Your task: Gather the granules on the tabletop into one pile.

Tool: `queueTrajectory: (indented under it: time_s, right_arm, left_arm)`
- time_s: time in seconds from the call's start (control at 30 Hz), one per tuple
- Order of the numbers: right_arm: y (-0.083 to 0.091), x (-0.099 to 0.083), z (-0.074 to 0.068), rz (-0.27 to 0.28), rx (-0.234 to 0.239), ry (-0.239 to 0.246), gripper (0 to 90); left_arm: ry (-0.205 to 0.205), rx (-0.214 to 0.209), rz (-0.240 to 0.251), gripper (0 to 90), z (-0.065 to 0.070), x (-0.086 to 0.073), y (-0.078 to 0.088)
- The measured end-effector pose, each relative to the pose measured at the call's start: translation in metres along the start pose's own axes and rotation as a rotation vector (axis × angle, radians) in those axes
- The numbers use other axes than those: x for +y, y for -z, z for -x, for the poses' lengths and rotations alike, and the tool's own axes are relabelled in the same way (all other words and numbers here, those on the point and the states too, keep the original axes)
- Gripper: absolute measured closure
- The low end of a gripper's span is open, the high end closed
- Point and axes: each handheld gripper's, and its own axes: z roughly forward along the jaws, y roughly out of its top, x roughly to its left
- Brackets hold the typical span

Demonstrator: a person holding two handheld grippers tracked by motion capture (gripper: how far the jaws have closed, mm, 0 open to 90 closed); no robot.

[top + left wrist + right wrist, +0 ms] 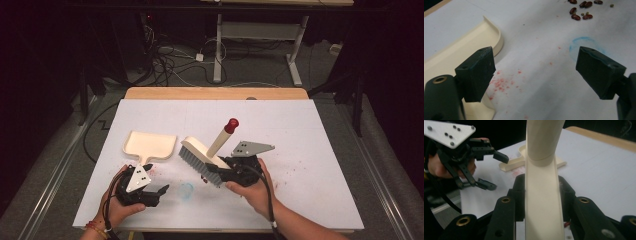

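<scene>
The right gripper (220,172) is clamped on the cream back of the brush (202,155), and its black frame and the hand (252,187) hide that end of the brush head. In the right gripper view the handle runs off the top edge, so its tip is cut off there. The brush has grey bristles (195,162) facing down toward the left, and its pale handle (218,140) slants up and away to a red cap (231,124). It sits mid-table, lifted on a tilt. The left gripper (159,191) hangs wide apart, holding nothing, just beside the cream dustpan (150,144), whose short handle points toward the person. Red speckles (501,83) dot the white table (300,130). A faint blue ring (584,43) and a few dark beans (580,11) lie beyond.
</scene>
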Motion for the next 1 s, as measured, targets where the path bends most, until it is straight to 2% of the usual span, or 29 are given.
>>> queueTrajectory:
  time_s: [0.03, 0.2, 0.23, 0.27, 0.3, 0.37, 0.4, 0.47, 0.5, 0.6, 0.67, 0.83, 0.9, 0.93, 1.0]
  right_arm:
    - [-0.003, -0.003, -0.004, -0.003, 0.003, -0.039, 67.5]
    - [-0.016, -0.016, -0.014, -0.025, -0.007, -0.083, 67.5]
    - [-0.019, -0.018, -0.014, -0.034, 0.011, -0.102, 67.5]
    - [-0.024, -0.022, -0.014, -0.066, 0.009, -0.114, 67.4]
    - [-0.024, -0.022, -0.014, -0.066, 0.009, -0.114, 67.4]
    - [-0.027, -0.026, -0.014, -0.083, -0.02, -0.089, 67.5]
    - [-0.029, -0.029, -0.012, -0.093, -0.028, -0.091, 67.5]
    - [-0.032, -0.034, -0.005, -0.107, -0.074, -0.088, 67.5]
    - [-0.032, -0.034, -0.005, -0.107, -0.074, -0.088, 67.5]
    - [-0.032, -0.037, 0.004, -0.093, -0.123, -0.091, 67.4]
    - [-0.03, -0.041, 0.009, -0.089, -0.146, -0.093, 67.2]
    - [-0.024, -0.045, 0.012, -0.089, -0.164, -0.114, 67.3]
    - [-0.018, -0.048, 0.012, -0.06, -0.194, -0.127, 67.3]
    - [-0.016, -0.05, 0.011, -0.061, -0.207, -0.127, 67.3]
    - [-0.011, -0.052, 0.012, -0.062, -0.208, -0.143, 67.3]
  left_arm:
    - [0.008, 0.006, 0.006, 15.2, -0.001, -0.001, 0.001]
    - [0.025, 0.023, 0.028, 15.3, -0.006, -0.002, 0.006]
    - [0.022, 0.022, 0.03, 15.3, -0.006, -0.002, 0.006]
    - [0.008, 0.025, 0.033, 15.3, -0.005, -0.001, 0.006]
    - [0.012, 0.018, 0.027, 15.3, -0.004, -0.001, 0.005]
    - [0.006, 0.011, 0.023, 15.3, -0.003, -0.001, 0.004]
    - [-0.007, 0.012, 0.024, 15.3, -0.003, 0.0, 0.003]
    - [-0.004, 0.005, 0.014, 15.3, -0.002, 0.0, 0.002]
    - [-0.005, 0.004, 0.013, 15.3, -0.002, 0.0, 0.002]
    - [0.0, -0.002, 0.013, 15.3, -0.002, 0.0, 0.001]
    - [-0.012, 0.0, 0.014, 15.3, -0.003, 0.001, 0.0]
    - [-0.009, -0.012, 0.0, 15.3, -0.001, 0.001, -0.001]
    - [-0.018, -0.008, -0.001, 15.3, -0.001, 0.001, -0.002]
    - [-0.011, -0.013, -0.007, 15.3, 0.0, 0.001, -0.002]
    - [-0.013, -0.015, -0.007, 15.3, 0.0, 0.001, -0.002]
